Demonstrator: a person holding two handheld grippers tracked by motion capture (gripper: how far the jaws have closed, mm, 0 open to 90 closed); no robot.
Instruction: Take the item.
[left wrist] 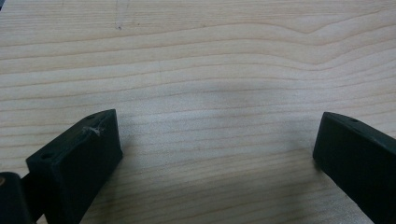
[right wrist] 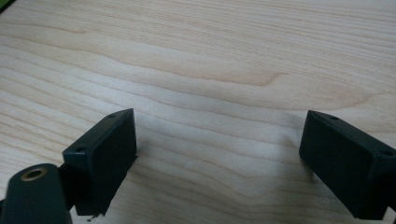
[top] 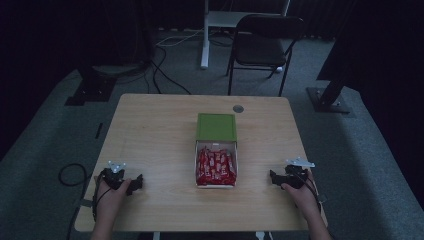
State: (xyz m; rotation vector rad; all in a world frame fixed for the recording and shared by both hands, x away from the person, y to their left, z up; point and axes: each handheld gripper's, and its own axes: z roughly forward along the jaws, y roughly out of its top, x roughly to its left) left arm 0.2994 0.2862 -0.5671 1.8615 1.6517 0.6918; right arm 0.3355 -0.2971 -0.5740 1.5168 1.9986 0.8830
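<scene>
A white box (top: pixel 216 185) of several red-wrapped bars (top: pixel 215 167) lies open at the middle of the wooden table (top: pixel 155 135), its green lid (top: pixel 216 126) folded back on the far side. My left gripper (top: pixel 136 184) rests near the front left of the table, left of the box. My right gripper (top: pixel 274 178) rests near the front right, right of the box. In the left gripper view my left gripper (left wrist: pixel 217 140) stands open over bare wood. The right gripper view has my right gripper (right wrist: pixel 219 140) open too, with nothing between the jaws.
A round grommet (top: pixel 238 108) sits near the table's far edge. Behind the table stand a black chair (top: pixel 265 45), a white desk leg (top: pixel 205 35) and floor cables (top: pixel 165 75). A black stand base (top: pixel 327 100) is at the right.
</scene>
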